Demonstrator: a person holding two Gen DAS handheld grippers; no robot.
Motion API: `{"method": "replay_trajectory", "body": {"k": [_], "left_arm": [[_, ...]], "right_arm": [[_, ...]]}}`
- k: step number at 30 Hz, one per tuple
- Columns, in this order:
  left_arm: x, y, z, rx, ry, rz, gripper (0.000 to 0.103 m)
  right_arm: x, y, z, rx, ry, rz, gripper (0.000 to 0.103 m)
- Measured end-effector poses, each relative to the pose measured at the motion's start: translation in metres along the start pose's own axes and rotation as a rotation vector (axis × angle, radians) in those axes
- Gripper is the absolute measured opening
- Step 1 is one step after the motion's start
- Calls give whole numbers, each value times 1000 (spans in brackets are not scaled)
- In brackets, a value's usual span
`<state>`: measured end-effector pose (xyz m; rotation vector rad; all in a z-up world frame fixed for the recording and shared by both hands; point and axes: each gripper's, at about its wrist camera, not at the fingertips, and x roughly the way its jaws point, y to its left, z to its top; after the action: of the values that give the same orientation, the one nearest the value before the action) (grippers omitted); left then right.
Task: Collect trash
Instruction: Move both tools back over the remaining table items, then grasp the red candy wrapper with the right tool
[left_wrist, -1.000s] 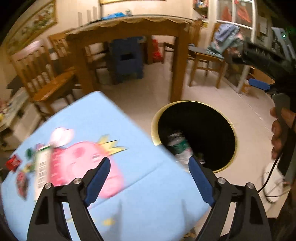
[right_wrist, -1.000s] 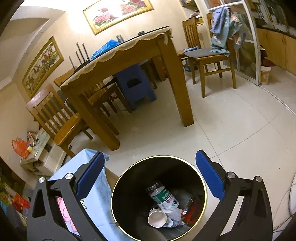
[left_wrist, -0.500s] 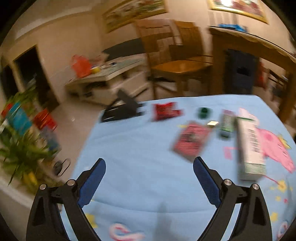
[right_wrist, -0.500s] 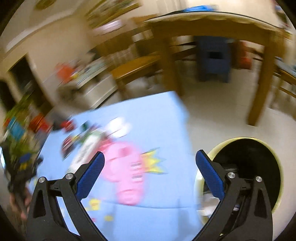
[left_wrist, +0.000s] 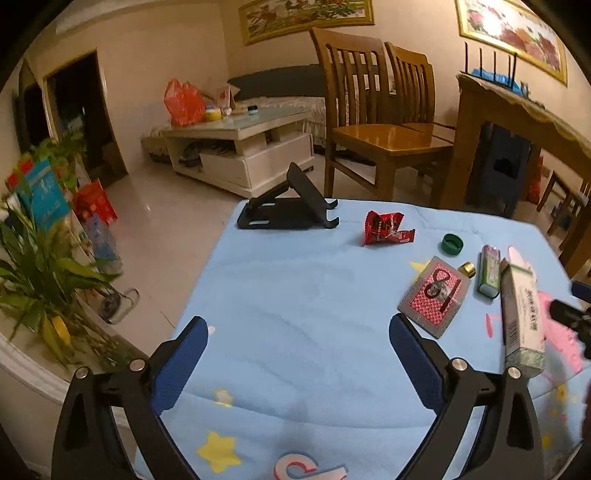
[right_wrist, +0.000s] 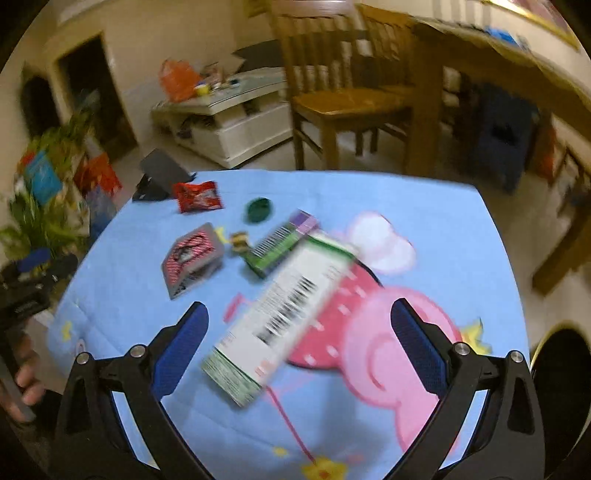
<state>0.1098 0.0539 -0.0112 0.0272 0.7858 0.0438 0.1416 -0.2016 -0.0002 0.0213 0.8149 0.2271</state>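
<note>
**Left wrist view.** A second ago this camera looked past the table's corner into the round black trash bin; now it faces the low table spread with a light blue cartoon-print cloth (left_wrist: 295, 314). The left gripper (left_wrist: 298, 345) hovers over a bare stretch of cloth near the table's near edge. Its jaws have just been opening and now stand wide and released, with nothing between them. The trash lies toward the right edge: a red crinkled snack wrapper (left_wrist: 386, 228), a green bottle cap (left_wrist: 452, 244), a flat grey-and-red patterned packet marked in black (left_wrist: 435, 295), a small green-and-purple box (left_wrist: 488, 271), and a long white-and-green carton (left_wrist: 521, 315) lying flat. A black folding phone stand (left_wrist: 288, 210) sits at the far left corner.

**Right wrist view.** This frame is motion-blurred. The right gripper (right_wrist: 299, 338), which a second ago hung directly over the bin, now hovers above the near end of the white-and-green carton (right_wrist: 280, 314). Its jaws are spread wide and do not press on the carton. The black bin's rim (right_wrist: 554, 332) shows only at the right, beyond the table's edge.

Both grippers having left the bin empty, I judge one drop is finished and a new pickup is starting, the carton being the likeliest next piece.
</note>
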Motion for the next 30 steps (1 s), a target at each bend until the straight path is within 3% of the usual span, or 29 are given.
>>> {"method": "replay_trajectory", "body": {"k": [3,8,12,18,25,27,28,29,30], "left_arm": [[7,14,1,-50,35,-24,95],[10,31,3,-106,56,-21,95],[11,42,3,-147,63,-14,95],[10,44,3,-167,71,-31,95],[19,44,3,-173,96,-9,95],[24,40,3,-158,109,2,95],[25,39,3,-152,112,4,95],[26,37,3,-145,116,5,95],[27,36,3,-142,117,6,95]], "right_arm": [[21,31,18,-65,19,127,97],[66,72,42,-177,103,148,97],[94,83,61,-207,133,95,97],[136,58,101,-37,167,86,97],[196,106,130,-88,216,54,97],[219,110,130,-71,266,-10,97],[226,110,128,-55,296,-22,92],[225,112,127,-68,268,-33,86],[222,114,126,-82,257,-19,72]]}}
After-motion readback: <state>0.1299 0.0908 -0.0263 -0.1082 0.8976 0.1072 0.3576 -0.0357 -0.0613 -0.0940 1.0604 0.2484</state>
